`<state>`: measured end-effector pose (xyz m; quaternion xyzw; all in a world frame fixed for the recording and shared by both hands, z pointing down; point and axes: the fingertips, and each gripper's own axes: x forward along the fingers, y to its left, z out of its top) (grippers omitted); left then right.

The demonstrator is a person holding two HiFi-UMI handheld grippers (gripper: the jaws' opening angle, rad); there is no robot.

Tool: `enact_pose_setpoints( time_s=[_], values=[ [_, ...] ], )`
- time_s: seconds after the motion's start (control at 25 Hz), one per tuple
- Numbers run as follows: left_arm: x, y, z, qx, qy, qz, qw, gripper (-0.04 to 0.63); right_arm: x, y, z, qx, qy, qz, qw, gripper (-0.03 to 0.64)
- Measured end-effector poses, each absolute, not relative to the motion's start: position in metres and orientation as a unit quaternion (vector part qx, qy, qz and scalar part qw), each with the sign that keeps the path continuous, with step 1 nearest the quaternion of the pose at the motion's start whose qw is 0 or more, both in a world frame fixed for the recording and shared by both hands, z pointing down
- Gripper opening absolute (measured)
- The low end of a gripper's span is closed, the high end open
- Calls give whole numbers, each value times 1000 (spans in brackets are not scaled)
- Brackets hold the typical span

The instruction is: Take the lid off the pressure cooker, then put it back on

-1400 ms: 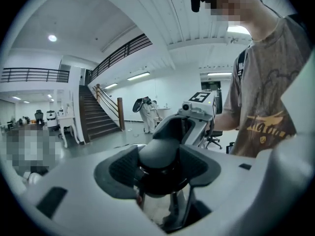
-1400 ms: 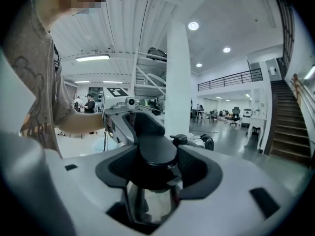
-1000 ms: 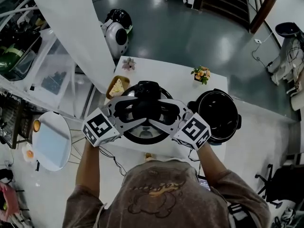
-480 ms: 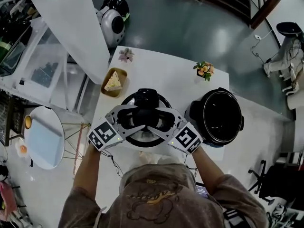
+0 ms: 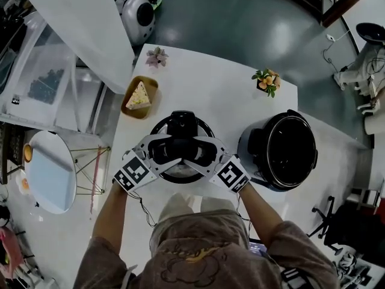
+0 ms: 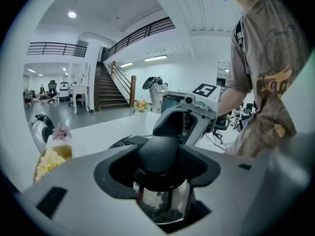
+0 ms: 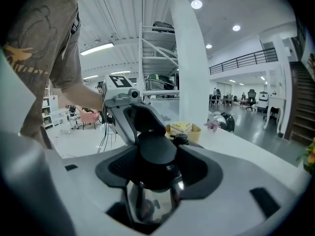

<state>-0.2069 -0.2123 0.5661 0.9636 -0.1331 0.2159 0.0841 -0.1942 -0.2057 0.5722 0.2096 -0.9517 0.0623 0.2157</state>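
The round pressure cooker lid (image 5: pixel 178 173) hangs low over the white table (image 5: pixel 210 98), left of the open black cooker pot (image 5: pixel 283 150). My left gripper (image 5: pixel 165 151) grips the lid's black handle from the left, and my right gripper (image 5: pixel 202 153) grips it from the right. In the left gripper view the black handle knob (image 6: pixel 159 154) sits between the jaws, with the right gripper (image 6: pixel 186 116) just beyond it. The right gripper view shows the same knob (image 7: pixel 156 155) clasped, with the left gripper (image 7: pixel 126 107) behind. I cannot tell whether the lid touches the table.
A wooden plate with a cake slice (image 5: pixel 139 97) lies at the table's left edge. Small flower pots (image 5: pixel 157 57) (image 5: pixel 266 80) stand at the far side. A round white side table (image 5: pixel 51 173) stands on the floor to the left.
Both grippers have sunk toward the table with the lid held between them. The grip on the handle looks the same.
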Motion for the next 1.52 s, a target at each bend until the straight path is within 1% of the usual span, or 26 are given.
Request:
enact_pose_setpoints(
  time_s=[0.4,0.76,0.96,1.24,1.52],
  values=[
    [-211,-215,595,956,-152,239,71,267,-199,-208,603,192,-951,62,233,259],
    [-211,-216,599,952,-170,244,69,270,-197,-208,606,191,-950,63,240,262],
    [-215,-215,576,953,-212,199,88,272,-188,-211,582,223,-948,58,220,262],
    [-228,-200,535,949,-252,165,88,270,-182,-202,546,238,-951,58,190,262],
    [-235,-189,501,947,-278,137,83,262,-174,-186,521,251,-950,55,174,262]
  ],
)
